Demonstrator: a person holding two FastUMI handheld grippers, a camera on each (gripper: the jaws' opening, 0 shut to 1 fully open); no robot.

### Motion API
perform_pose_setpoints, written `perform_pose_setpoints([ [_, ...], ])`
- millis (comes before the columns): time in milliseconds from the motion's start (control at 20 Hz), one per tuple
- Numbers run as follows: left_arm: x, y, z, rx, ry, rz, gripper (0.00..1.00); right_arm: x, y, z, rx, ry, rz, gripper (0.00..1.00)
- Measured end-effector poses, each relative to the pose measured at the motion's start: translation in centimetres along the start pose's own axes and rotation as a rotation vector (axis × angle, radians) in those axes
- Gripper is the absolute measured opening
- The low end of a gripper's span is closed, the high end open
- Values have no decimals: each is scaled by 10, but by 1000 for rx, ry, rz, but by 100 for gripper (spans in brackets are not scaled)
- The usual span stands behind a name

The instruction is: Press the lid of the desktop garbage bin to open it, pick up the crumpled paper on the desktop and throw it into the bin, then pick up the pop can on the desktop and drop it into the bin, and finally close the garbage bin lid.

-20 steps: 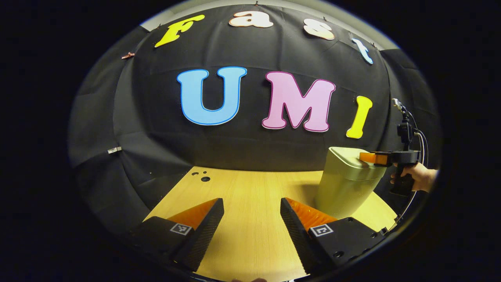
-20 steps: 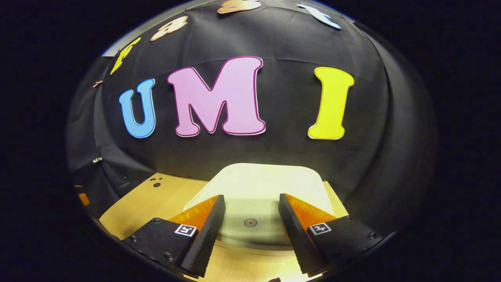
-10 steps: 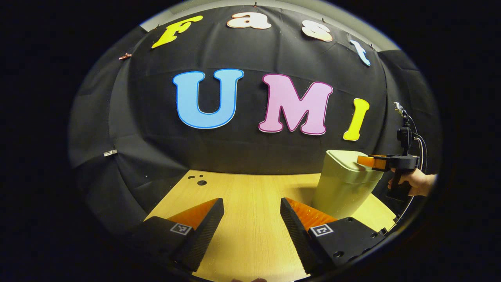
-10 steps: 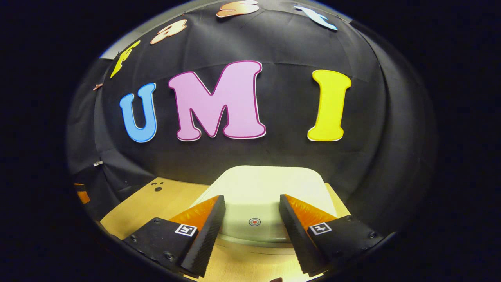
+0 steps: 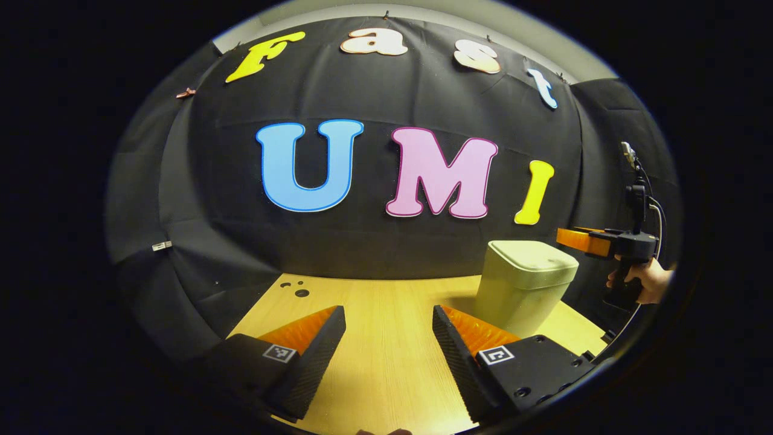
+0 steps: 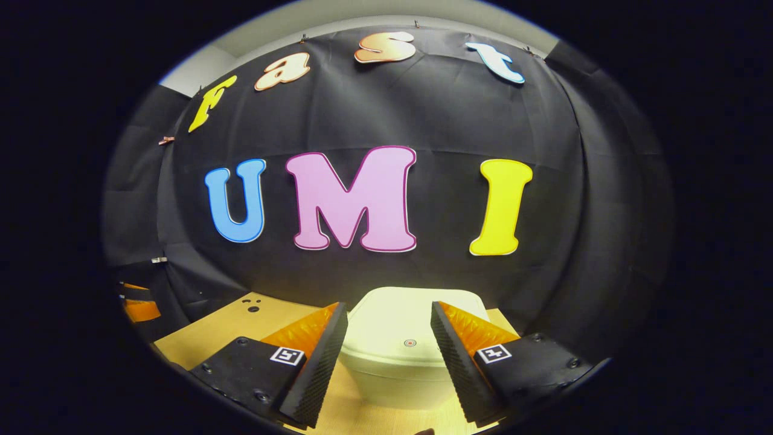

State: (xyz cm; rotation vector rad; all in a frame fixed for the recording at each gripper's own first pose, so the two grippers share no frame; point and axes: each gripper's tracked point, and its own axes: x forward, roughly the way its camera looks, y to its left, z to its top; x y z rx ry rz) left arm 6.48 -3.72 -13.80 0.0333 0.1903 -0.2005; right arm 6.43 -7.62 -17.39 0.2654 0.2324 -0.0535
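Desktop (image 5: 386,338) edge hides bin (image 6: 398,362) base (lid down).

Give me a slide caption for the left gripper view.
Left gripper open over the wooden desk, closed bin ahead.

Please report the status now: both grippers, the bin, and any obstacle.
Left gripper open, low over the table. Right gripper open, above and short of the bin. Lid down. Nothing between fingers and bin.
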Motion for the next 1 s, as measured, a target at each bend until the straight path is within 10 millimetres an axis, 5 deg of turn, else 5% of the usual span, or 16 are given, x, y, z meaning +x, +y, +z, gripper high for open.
perform_pose_setpoints([
  [400, -9, -12, 1, -16, -28, -14, 94, -63, 34, 4, -25, -19, 49, 88],
  [1000, -15, -12, -1, -34, -15, 25, 94, -91, 55, -24, -35, 52, 105, 92],
])
